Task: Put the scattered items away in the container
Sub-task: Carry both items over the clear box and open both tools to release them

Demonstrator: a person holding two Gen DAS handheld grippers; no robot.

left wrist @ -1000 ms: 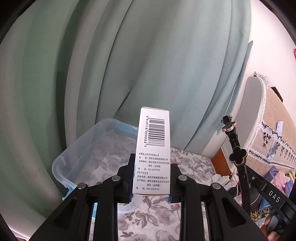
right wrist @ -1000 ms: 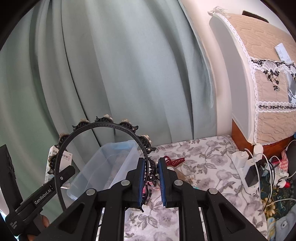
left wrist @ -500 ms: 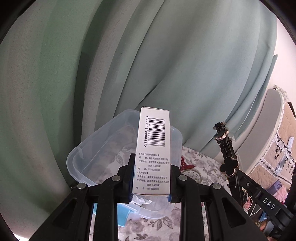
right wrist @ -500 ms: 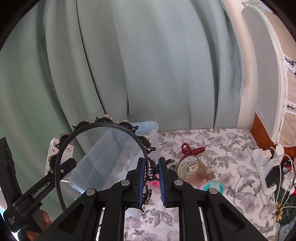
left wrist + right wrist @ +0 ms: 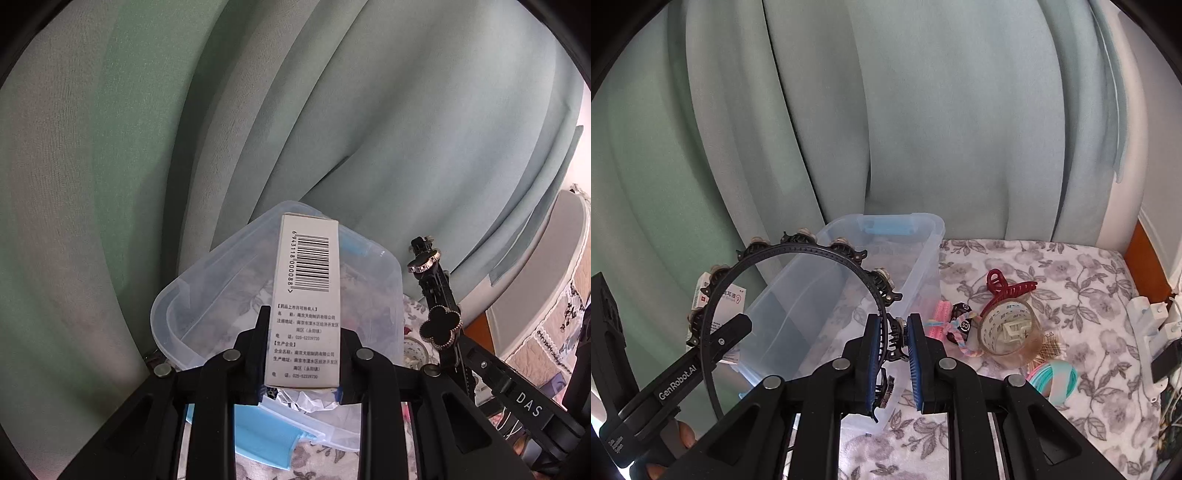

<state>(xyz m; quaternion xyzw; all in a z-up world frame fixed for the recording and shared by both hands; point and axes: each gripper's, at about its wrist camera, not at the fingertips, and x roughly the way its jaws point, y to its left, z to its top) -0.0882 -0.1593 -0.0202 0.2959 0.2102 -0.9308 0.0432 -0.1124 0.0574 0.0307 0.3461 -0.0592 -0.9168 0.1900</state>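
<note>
My left gripper (image 5: 304, 326) is shut on a white medicine box (image 5: 308, 295) with a barcode and holds it upright over the near end of a clear plastic container (image 5: 192, 306). My right gripper (image 5: 893, 325) is shut on the end of a black headband (image 5: 798, 251) set with clover ornaments. The band arcs up and left over the container (image 5: 886, 236). In the right wrist view the box (image 5: 731, 295) shows at the container's left side. In the left wrist view the headband (image 5: 441, 326) stands to the right of the box.
On the floral cloth (image 5: 1089, 288) right of the container lie a red claw clip (image 5: 1008, 288), a tape roll (image 5: 1008, 332), a pink hair roller (image 5: 940, 315) and teal rings (image 5: 1056, 376). A power strip (image 5: 1148, 321) sits far right. Green curtains hang behind. A blue lid (image 5: 258, 432) lies beside the container.
Both grippers have moved toward the container and dropped a little, each keeping its hold. The container now sits larger and more central in both views.
</note>
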